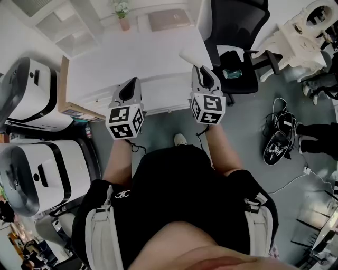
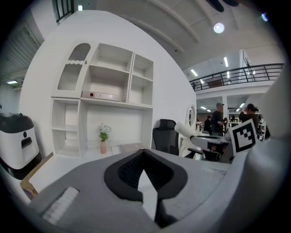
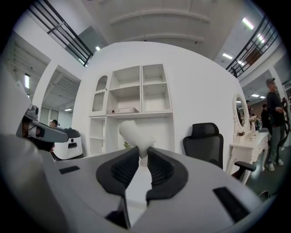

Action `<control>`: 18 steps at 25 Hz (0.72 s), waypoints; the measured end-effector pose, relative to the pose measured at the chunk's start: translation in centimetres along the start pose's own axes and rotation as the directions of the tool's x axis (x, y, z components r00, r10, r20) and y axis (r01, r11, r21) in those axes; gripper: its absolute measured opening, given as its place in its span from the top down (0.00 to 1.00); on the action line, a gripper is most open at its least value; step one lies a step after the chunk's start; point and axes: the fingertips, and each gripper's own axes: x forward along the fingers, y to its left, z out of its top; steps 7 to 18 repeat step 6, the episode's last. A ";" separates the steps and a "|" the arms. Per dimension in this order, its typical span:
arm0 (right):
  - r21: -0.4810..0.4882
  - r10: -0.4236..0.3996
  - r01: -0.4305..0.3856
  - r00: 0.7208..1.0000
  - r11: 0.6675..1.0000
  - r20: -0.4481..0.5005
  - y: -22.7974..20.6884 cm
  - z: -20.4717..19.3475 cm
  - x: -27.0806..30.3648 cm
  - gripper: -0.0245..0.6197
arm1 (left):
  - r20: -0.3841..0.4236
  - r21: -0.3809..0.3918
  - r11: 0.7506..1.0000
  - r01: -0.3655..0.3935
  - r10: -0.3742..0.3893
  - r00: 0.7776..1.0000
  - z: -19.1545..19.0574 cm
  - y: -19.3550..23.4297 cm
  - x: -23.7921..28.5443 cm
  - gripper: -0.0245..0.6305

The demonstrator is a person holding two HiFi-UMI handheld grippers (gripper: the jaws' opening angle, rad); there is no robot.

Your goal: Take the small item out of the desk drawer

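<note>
My right gripper (image 1: 198,67) is shut on a small white item (image 1: 189,54), a soft-looking oblong piece that sticks up and to the left out of the jaw tips (image 3: 135,133). It is held in the air above the right end of the white desk (image 1: 132,58). My left gripper (image 1: 132,82) hovers over the desk's front edge, about a hand's width left of the right one. In the left gripper view its jaws (image 2: 144,157) meet with nothing between them. The desk's drawer front (image 1: 158,100) lies below both grippers; I cannot tell if it stands open.
A black office chair (image 1: 232,42) stands right of the desk. Two white machines (image 1: 31,95) (image 1: 37,174) and a cardboard box (image 1: 79,112) crowd the left. A flower vase (image 1: 122,16) sits at the desk's back. Shoes and cables (image 1: 280,140) lie on the floor at right.
</note>
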 end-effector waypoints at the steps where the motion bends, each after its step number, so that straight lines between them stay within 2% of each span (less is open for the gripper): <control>1: 0.002 0.000 0.000 1.000 1.000 0.001 -0.2 0.0 0.0 0.87 | -0.002 0.002 1.000 0.000 0.000 1.000 0.0 -0.2 0.1 0.94; 18: -0.003 0.001 -0.001 1.000 1.000 -0.003 -1.1 -0.3 0.3 0.87 | -0.011 0.006 1.000 0.005 -0.005 1.000 -0.2 -0.9 0.8 0.94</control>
